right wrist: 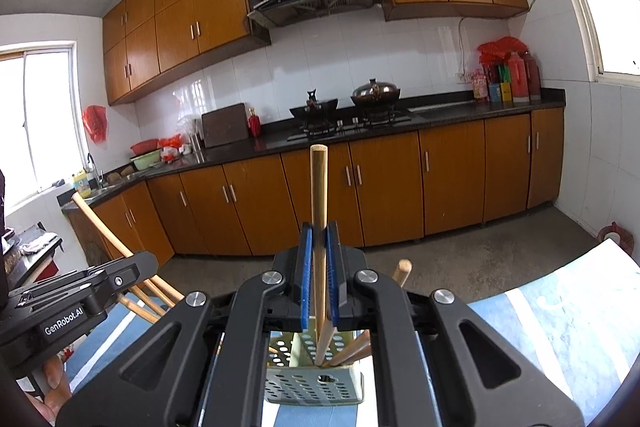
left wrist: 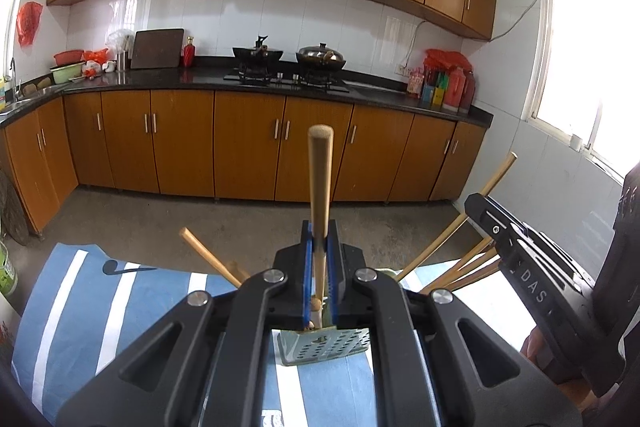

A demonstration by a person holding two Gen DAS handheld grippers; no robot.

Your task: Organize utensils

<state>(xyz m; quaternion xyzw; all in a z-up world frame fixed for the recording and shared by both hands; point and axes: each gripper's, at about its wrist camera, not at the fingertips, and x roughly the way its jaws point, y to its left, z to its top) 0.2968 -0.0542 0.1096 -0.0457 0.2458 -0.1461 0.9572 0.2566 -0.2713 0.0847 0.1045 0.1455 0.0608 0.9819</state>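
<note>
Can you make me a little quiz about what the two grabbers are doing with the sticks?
1. True or false: the left gripper is shut on a wooden handle.
2. What does the right gripper hold? A) a wooden stick B) a pot lid C) nothing
3. Fill in: the utensils stand in a green holder full of ____.

Key: 1 true. 2 A. 3 holes.
</note>
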